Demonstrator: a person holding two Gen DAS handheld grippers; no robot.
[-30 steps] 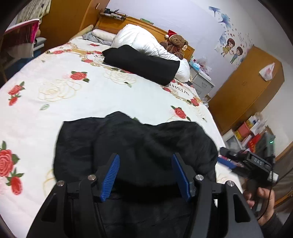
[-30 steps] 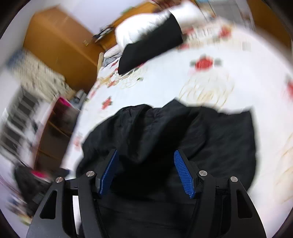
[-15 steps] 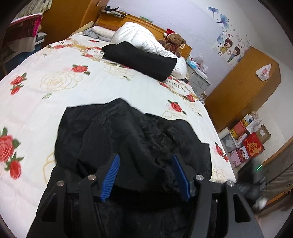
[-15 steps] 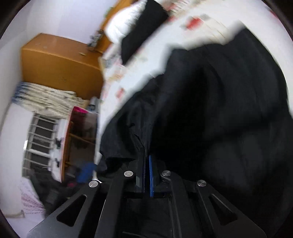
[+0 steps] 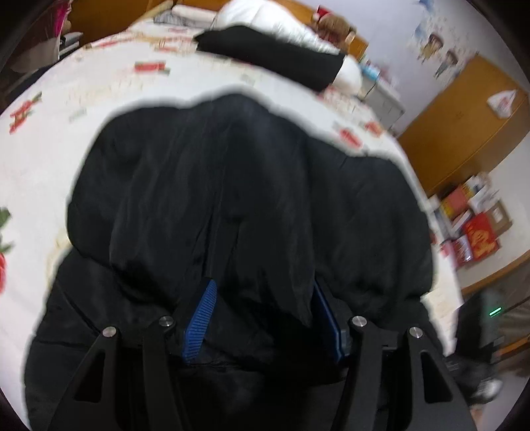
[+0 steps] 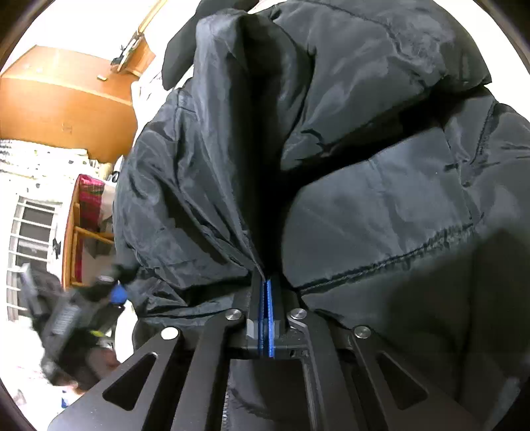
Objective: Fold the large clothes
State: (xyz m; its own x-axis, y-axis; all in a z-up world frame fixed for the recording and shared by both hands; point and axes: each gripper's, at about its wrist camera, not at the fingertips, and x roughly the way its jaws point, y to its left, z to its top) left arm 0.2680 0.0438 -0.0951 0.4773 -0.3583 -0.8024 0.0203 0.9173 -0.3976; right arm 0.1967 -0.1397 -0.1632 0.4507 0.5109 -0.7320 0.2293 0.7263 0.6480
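Note:
A large black padded jacket (image 5: 232, 185) lies bunched on the flowered bed sheet (image 5: 49, 132). In the left wrist view my left gripper (image 5: 261, 308) is open, its blue pads standing apart with a fold of the jacket hanging between them. In the right wrist view the jacket (image 6: 364, 165) fills the frame and my right gripper (image 6: 266, 298) is shut on a pinch of its fabric near a stitched seam. The left gripper also shows blurred at the lower left of the right wrist view (image 6: 73, 318).
A black pillow (image 5: 275, 56) and white duvet (image 5: 271, 20) lie at the head of the bed. A wooden cabinet (image 5: 463, 126) and boxes (image 5: 473, 225) stand to the right. A wooden wardrobe (image 6: 63, 106) and a window (image 6: 29, 252) are on the far side.
The right gripper has closed on the jacket and stays clamped, now close against the fabric. The left gripper has moved forward and down so jacket fabric now lies between its open fingers.

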